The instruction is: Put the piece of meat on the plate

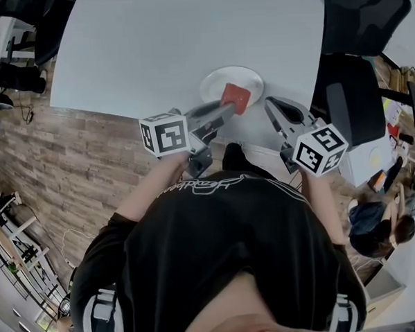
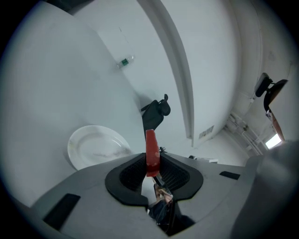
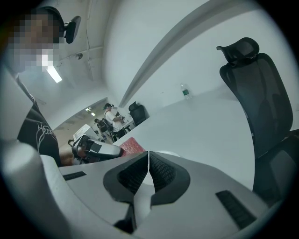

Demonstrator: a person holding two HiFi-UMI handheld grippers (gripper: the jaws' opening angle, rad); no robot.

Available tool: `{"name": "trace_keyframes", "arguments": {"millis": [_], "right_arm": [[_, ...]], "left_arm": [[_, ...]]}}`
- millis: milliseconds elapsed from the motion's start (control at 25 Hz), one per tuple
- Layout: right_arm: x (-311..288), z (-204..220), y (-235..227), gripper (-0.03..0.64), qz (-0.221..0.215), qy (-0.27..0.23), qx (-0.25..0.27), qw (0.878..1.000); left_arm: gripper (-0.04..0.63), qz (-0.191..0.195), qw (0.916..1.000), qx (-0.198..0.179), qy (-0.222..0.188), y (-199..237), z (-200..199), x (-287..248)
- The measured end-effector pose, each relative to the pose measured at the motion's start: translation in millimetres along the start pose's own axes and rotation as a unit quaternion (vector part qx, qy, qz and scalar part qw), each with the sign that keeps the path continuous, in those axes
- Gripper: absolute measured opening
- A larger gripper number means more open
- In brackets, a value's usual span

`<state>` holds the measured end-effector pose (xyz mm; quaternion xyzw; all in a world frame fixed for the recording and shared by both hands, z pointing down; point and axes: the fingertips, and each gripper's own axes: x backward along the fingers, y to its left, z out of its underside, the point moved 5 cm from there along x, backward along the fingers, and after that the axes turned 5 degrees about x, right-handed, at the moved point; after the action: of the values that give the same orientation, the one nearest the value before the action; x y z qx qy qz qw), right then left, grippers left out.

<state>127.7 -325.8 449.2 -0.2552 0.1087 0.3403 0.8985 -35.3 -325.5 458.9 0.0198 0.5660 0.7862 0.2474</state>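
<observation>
Left gripper (image 1: 225,109) pinches the red piece of meat (image 1: 236,96) above the near edge of the white plate (image 1: 217,80). Its own view shows the plate off to the left, so I judge the meat could miss if released now. Right gripper (image 3: 148,169), closed, holds nothing.

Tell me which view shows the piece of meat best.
Head view: the piece of meat shows its broad red face, clamped in the left claw. Left gripper view sees it edge-on; right gripper view catches just a corner.
</observation>
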Motion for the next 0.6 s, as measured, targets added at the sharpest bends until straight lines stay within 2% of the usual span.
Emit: {"name": "trace_keyframes", "arguments": {"millis": [160,600], "right_arm": [[-0.9,4.9,-17.4,0.009,0.001,0.006,-0.008,1.0],[-13.8,12.4,-29.9,0.009,-0.003,0.026,-0.022,0.999]], "left_arm": [[0.091,-0.019,0.9998,0.0,0.01,12.6,0.6,-15.6],[0.091,-0.067,0.9973,0.007,0.03,41.0,0.5,-30.0]]}}
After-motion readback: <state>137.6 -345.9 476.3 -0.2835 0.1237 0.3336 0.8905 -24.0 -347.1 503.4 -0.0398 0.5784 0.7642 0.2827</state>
